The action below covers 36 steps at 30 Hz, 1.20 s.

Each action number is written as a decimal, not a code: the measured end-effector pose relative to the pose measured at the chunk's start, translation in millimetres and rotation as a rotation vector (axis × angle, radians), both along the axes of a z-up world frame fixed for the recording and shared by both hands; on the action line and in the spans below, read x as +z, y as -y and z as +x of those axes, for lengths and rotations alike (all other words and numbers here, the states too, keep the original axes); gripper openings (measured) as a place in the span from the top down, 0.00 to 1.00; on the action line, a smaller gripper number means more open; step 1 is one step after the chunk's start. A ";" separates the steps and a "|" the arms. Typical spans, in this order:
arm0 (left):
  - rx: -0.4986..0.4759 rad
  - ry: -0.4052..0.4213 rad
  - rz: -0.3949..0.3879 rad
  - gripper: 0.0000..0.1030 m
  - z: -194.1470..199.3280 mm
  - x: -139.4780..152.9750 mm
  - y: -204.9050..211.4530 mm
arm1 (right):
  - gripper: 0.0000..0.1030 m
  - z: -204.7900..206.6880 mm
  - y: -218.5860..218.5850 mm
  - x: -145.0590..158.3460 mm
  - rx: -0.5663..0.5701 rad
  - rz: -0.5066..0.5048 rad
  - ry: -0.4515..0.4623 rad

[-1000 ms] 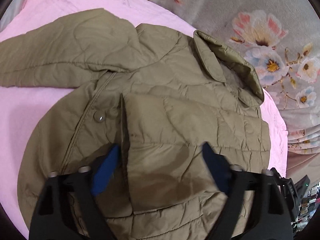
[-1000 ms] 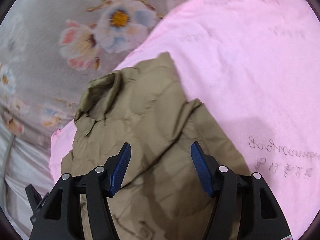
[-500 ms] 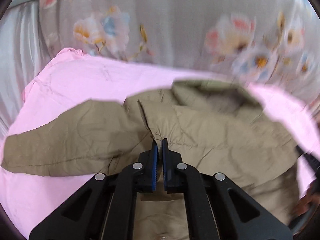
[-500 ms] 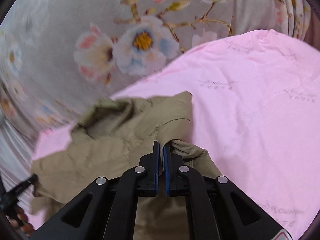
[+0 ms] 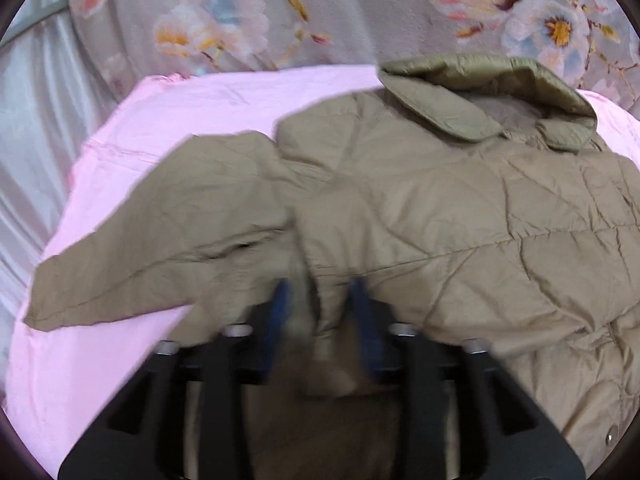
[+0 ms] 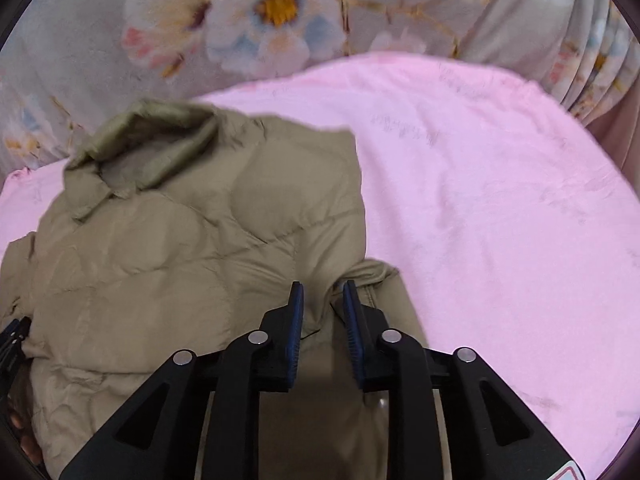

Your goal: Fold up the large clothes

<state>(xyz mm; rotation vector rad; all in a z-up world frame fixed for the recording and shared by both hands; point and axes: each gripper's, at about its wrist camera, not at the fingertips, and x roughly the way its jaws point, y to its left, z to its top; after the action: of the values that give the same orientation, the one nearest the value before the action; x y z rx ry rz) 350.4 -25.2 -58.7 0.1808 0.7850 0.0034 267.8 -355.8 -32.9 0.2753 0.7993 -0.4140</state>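
An olive quilted jacket (image 5: 460, 208) lies on a pink sheet (image 5: 180, 112), collar (image 5: 480, 92) toward the floral cloth, one sleeve (image 5: 160, 240) spread out to the left. My left gripper (image 5: 320, 296) has its jaws partly apart with a fold of jacket fabric between them; the view is blurred. In the right wrist view the jacket (image 6: 180, 248) fills the left half, collar (image 6: 152, 140) at the upper left. My right gripper (image 6: 322, 292) also has its jaws a little apart, a ridge of jacket edge between the blue pads.
Pink sheet (image 6: 480, 200) stretches wide to the right of the jacket. Grey floral bedding (image 6: 260, 12) lies beyond the sheet, with a pleated curtain (image 5: 36, 120) at far left. The other gripper's black body (image 6: 12, 344) shows at the left edge.
Both grippers were wide open over the jacket, then shut on its fabric and lifted it. Now both jaws have parted somewhat and the jacket has dropped flatter, its body drawn upward.
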 end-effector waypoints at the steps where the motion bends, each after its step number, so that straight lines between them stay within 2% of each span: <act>1: 0.005 0.019 -0.018 0.48 -5.6 9.3 -4.5 | 0.77 -7.5 -10.1 13.7 0.025 -0.025 0.043; 4: -0.001 0.076 -0.074 0.47 -16.0 41.8 -4.2 | 0.77 -7.1 -43.8 38.3 0.116 -0.067 0.102; 6: -0.032 0.080 -0.086 0.40 -15.9 54.1 11.1 | 0.77 9.5 -72.5 41.6 0.222 -0.046 0.095; 7: -0.048 0.072 -0.080 0.40 -13.5 55.2 20.6 | 0.77 16.0 -82.2 38.9 0.256 -0.027 0.087; 9: -0.062 0.034 -0.055 0.40 -4.8 45.7 39.3 | 0.77 35.0 -102.5 23.3 0.306 0.000 0.038; 13: -0.053 -0.025 -0.008 0.39 4.6 8.3 53.4 | 0.77 53.8 -119.8 -15.0 0.329 0.046 -0.054; 16: -0.048 -0.031 -0.037 0.37 4.8 -10.5 47.7 | 0.77 48.7 -122.1 -28.3 0.330 0.045 -0.032; 23: -0.033 -0.009 -0.039 0.33 2.1 -17.1 46.0 | 0.77 44.6 -128.5 -34.9 0.317 -0.007 -0.008; 28: -0.026 -0.012 -0.057 0.30 2.0 -16.7 43.5 | 0.77 45.3 -126.6 -36.6 0.315 0.006 -0.002; 29: -0.023 -0.011 -0.074 0.27 2.2 -15.8 40.8 | 0.77 45.4 -126.2 -36.7 0.314 0.009 -0.001; 32: 0.014 0.005 -0.212 0.23 -5.0 -4.1 10.1 | 0.77 43.5 -124.0 -36.1 0.308 0.021 0.009; 36: 0.140 -0.011 -0.426 0.13 -26.6 13.6 -83.2 | 0.74 34.4 -118.2 -31.2 0.282 0.034 0.052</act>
<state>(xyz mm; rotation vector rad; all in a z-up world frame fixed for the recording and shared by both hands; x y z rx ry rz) 323.8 58.0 -45.2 -0.2785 0.7904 -0.0325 302.2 -237.6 -64.1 0.2007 0.7815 -0.1279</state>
